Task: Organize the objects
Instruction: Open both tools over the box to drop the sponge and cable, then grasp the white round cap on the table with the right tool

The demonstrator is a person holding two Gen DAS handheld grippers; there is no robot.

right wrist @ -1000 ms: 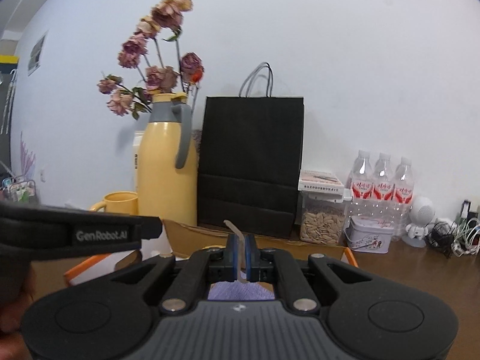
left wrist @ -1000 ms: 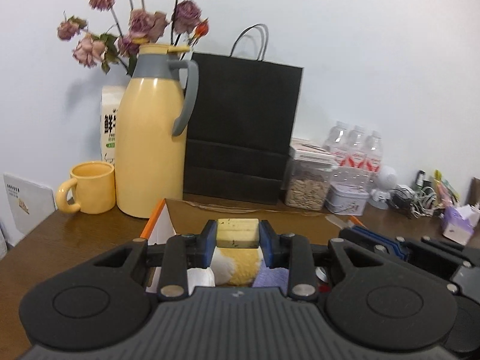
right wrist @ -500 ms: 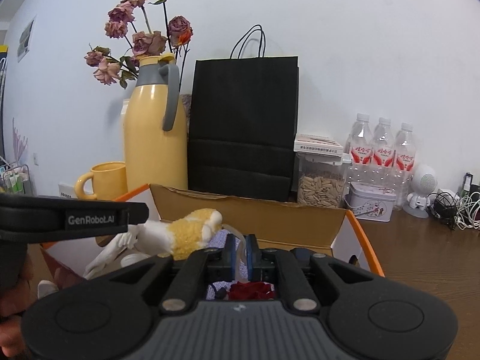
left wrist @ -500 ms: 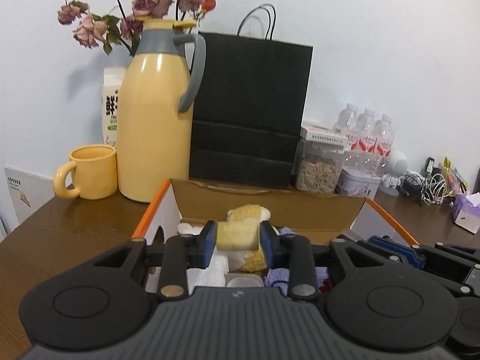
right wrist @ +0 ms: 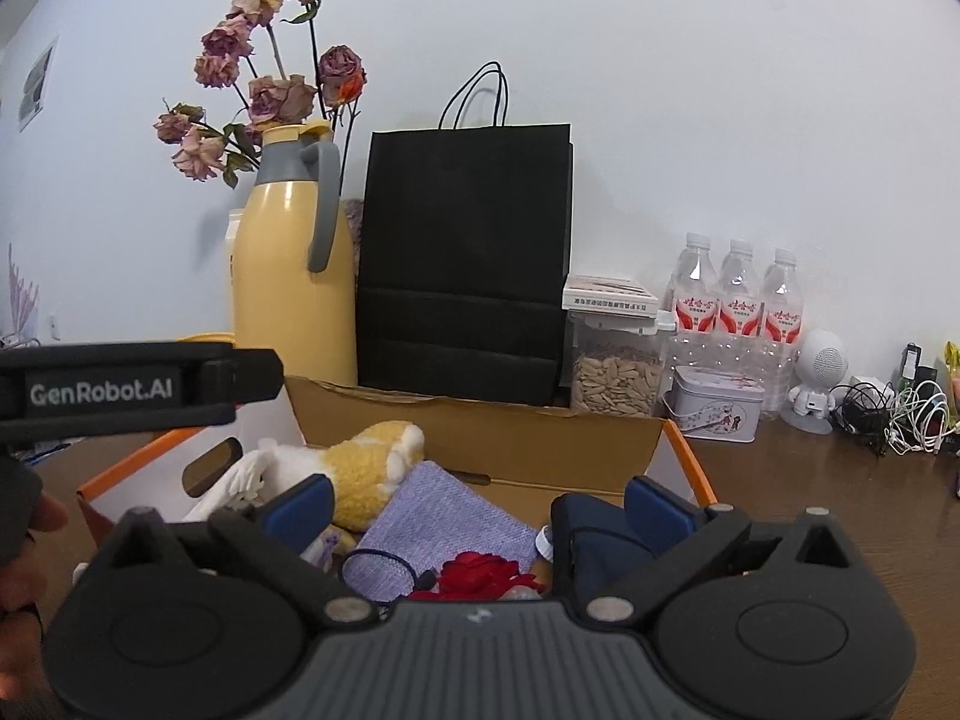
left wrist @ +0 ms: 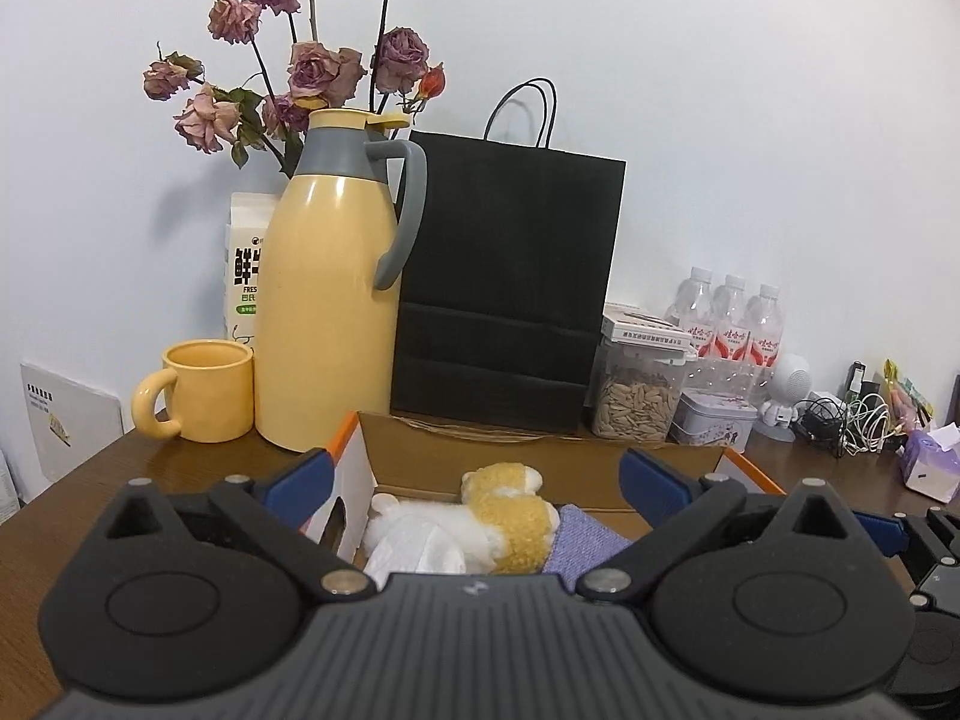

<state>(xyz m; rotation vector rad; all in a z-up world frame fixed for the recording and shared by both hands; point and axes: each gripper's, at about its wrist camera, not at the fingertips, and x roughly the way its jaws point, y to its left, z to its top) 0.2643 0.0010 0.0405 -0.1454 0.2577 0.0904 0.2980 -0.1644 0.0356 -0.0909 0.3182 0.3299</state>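
Note:
An open cardboard box (left wrist: 540,459) with orange edges stands on the wooden table; it also shows in the right wrist view (right wrist: 480,432). Inside lie a yellow and white plush toy (left wrist: 498,516) (right wrist: 354,468), a purple cloth (right wrist: 438,510), a red item (right wrist: 480,573) and a dark navy item (right wrist: 600,534). My left gripper (left wrist: 474,474) is open and empty above the box's near side. My right gripper (right wrist: 477,504) is open and empty above the box contents. The left gripper's body (right wrist: 120,387) crosses the right wrist view at the left.
Behind the box stand a yellow thermos jug (left wrist: 330,312), a yellow mug (left wrist: 201,390), a black paper bag (left wrist: 504,300), a seed jar (left wrist: 639,396), a small tin (left wrist: 711,426), water bottles (left wrist: 729,330) and dried roses (left wrist: 300,78). Cables (left wrist: 852,420) and a tissue pack (left wrist: 930,462) lie at the right.
Both grippers have opened. The left let go of the plush toy, which now lies in the box. The right let go of a thin item.

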